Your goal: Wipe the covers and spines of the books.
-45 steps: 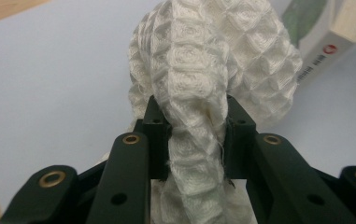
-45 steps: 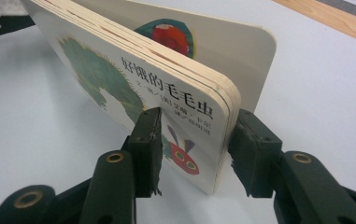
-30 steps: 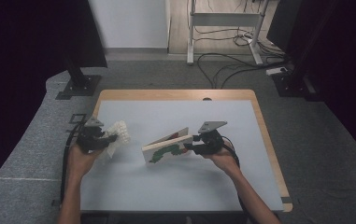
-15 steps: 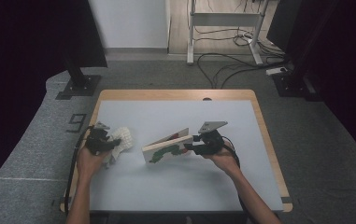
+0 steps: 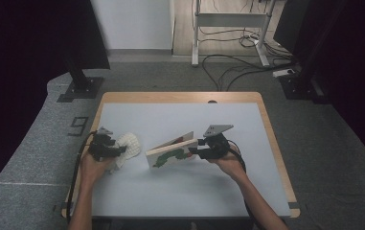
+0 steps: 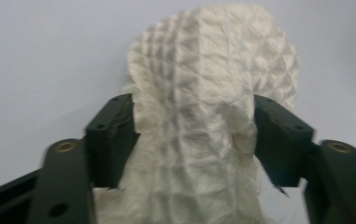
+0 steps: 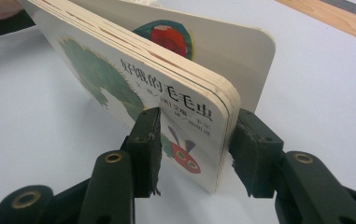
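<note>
A white waffle-textured cloth (image 5: 128, 145) lies bunched on the grey tabletop (image 5: 180, 191) at the left. My left gripper (image 5: 116, 151) is low over it. In the left gripper view the cloth (image 6: 203, 84) fills the gap of my left gripper (image 6: 192, 121); its jaws have just been opening, and the fabric bulges loosely between the pads. A board book (image 5: 170, 152) with a green caterpillar cover stands on its edge mid-table, pages slightly fanned. My right gripper (image 5: 193, 152) is shut on the book (image 7: 166, 93) near its corner, the right gripper (image 7: 194, 135) clamping the thick pages.
The table has a wooden rim (image 5: 268, 125). On the floor beyond stand a black stand base (image 5: 80, 89), a white desk frame (image 5: 228, 21) and loose cables (image 5: 233, 62). A "9" mark (image 5: 78, 125) lies left of the table.
My left hand has sunk toward the table with the cloth and its jaws have spread apart. The right hand and the book have stayed put.
</note>
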`<state>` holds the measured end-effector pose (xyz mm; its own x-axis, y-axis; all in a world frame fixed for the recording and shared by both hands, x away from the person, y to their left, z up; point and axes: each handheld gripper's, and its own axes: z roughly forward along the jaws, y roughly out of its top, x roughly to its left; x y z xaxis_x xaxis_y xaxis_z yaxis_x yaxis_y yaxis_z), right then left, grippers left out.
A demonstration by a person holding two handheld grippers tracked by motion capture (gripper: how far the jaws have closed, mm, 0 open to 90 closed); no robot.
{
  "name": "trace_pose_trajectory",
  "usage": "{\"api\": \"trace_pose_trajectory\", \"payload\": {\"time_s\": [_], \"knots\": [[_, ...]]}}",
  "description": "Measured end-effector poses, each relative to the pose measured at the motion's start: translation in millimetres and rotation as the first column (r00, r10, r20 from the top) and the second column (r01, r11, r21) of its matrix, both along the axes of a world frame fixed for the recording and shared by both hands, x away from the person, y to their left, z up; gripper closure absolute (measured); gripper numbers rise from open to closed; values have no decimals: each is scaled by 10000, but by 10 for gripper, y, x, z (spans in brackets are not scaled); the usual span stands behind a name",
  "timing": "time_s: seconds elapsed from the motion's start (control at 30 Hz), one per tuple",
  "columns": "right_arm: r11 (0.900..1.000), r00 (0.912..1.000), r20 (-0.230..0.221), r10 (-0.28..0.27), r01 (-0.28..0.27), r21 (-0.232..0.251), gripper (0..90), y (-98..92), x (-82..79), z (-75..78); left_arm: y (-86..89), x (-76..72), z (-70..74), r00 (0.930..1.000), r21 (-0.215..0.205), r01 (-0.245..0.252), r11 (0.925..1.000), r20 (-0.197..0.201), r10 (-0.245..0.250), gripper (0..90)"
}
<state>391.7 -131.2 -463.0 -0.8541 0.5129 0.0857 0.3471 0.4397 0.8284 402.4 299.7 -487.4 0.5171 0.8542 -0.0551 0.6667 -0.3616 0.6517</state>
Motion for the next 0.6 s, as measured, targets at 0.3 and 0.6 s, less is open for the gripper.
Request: {"api": "trace_pose_trajectory", "payload": {"time_s": [0.3,0.6], "knots": [[10000,10000,-4,-10,10,31,529,4,4,-4,6,-245,338,9979,-253,520,9983,393,-510,224],[10000,10000,-24,5,-5,60,537,-2,10,-5,-249,-540,538,9791,-863,1991,9762,594,-1944,343]]}}
